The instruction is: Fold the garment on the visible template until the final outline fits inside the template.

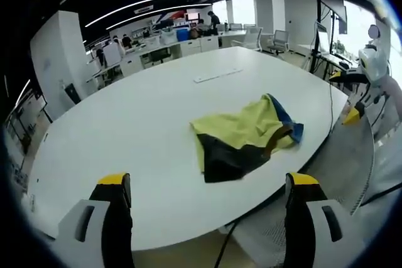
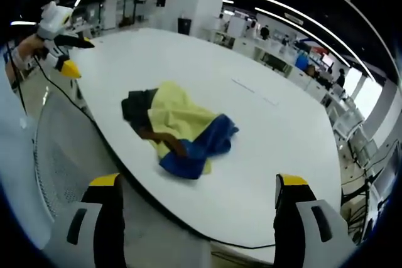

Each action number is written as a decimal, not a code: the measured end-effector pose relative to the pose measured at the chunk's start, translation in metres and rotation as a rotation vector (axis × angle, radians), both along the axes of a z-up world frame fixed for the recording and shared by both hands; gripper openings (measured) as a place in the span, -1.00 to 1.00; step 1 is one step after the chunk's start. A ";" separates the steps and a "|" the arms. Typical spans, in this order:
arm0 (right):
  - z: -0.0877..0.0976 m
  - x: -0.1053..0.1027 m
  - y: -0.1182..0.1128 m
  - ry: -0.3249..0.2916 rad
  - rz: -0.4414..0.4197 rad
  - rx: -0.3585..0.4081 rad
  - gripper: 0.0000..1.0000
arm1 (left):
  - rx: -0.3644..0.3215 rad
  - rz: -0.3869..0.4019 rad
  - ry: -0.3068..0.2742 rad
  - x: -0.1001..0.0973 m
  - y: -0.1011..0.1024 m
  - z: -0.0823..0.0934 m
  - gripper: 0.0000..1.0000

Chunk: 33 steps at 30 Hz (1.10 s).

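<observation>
A crumpled garment (image 1: 248, 136) in yellow, black and blue lies bunched near the rounded edge of a big white table (image 1: 138, 130). In the right gripper view the garment (image 2: 179, 123) shows its blue part nearest me. My left gripper (image 1: 208, 180) is open, its yellow-tipped jaws held above the table edge and short of the cloth. My right gripper (image 2: 198, 181) is open too, hovering off the table edge with nothing between its jaws. Each gripper is seen from the other's camera: the right gripper (image 1: 344, 95) and the left gripper (image 2: 75, 56), both clear of the garment.
A grey mesh chair back (image 1: 352, 155) stands against the table edge by the garment, seen also as the chair back (image 2: 56, 149). A thin white strip (image 1: 217, 75) lies flat mid-table. Desks, chairs and people fill the office (image 1: 188, 32) beyond.
</observation>
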State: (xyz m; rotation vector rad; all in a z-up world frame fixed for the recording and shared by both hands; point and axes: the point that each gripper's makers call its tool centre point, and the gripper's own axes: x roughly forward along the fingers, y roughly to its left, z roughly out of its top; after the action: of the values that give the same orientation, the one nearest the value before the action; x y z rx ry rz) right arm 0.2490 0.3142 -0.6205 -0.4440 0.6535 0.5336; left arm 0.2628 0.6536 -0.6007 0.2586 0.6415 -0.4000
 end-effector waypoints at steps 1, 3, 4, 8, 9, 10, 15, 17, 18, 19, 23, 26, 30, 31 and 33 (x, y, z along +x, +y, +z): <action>0.000 0.000 0.000 -0.001 0.003 -0.001 0.99 | 0.002 -0.002 -0.001 0.000 0.000 0.000 0.99; 0.000 0.001 0.000 -0.001 0.008 0.000 0.99 | 0.005 -0.006 -0.001 0.000 -0.001 0.000 0.99; 0.000 0.001 0.000 -0.004 0.011 -0.001 0.99 | 0.005 -0.007 -0.002 0.000 -0.001 0.000 0.99; 0.000 0.002 -0.001 -0.008 0.012 -0.002 0.99 | 0.007 -0.006 -0.005 -0.001 0.000 0.001 0.99; 0.000 0.001 -0.001 -0.006 0.012 -0.003 0.99 | 0.008 -0.003 -0.003 -0.001 0.001 0.001 0.99; 0.000 0.001 -0.001 -0.006 0.014 -0.004 0.99 | 0.008 -0.002 -0.003 -0.002 0.001 0.001 0.99; -0.001 0.000 0.001 -0.001 0.020 -0.002 0.99 | 0.003 -0.008 -0.005 -0.002 -0.003 0.002 0.99; -0.001 0.001 0.001 -0.001 0.022 -0.002 0.99 | 0.005 -0.012 -0.003 -0.002 -0.005 0.002 0.99; -0.002 0.001 0.001 0.001 0.023 -0.003 0.99 | 0.007 -0.014 -0.005 -0.002 -0.005 0.002 0.99; -0.001 0.001 0.001 0.001 0.024 -0.005 0.99 | 0.007 -0.016 -0.002 -0.003 -0.005 0.002 0.99; -0.001 0.001 0.000 0.004 0.027 -0.012 0.99 | 0.019 -0.016 0.011 -0.004 -0.002 0.001 0.99; -0.001 0.001 -0.002 0.006 0.025 -0.014 0.99 | 0.022 -0.015 0.019 -0.006 0.000 0.000 0.99; -0.002 0.000 -0.003 0.015 0.028 -0.021 0.99 | 0.026 -0.015 0.027 -0.007 0.000 -0.001 0.99; -0.002 0.000 -0.003 0.015 0.029 -0.021 0.99 | 0.026 -0.016 0.028 -0.007 0.000 0.000 0.99; -0.001 0.001 -0.002 0.016 0.032 -0.021 0.99 | 0.028 -0.020 0.030 -0.007 -0.001 0.000 0.99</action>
State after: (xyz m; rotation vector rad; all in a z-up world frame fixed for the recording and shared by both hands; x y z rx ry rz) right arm 0.2499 0.3118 -0.6220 -0.4711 0.6689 0.5614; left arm 0.2556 0.6528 -0.6003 0.2859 0.6742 -0.4148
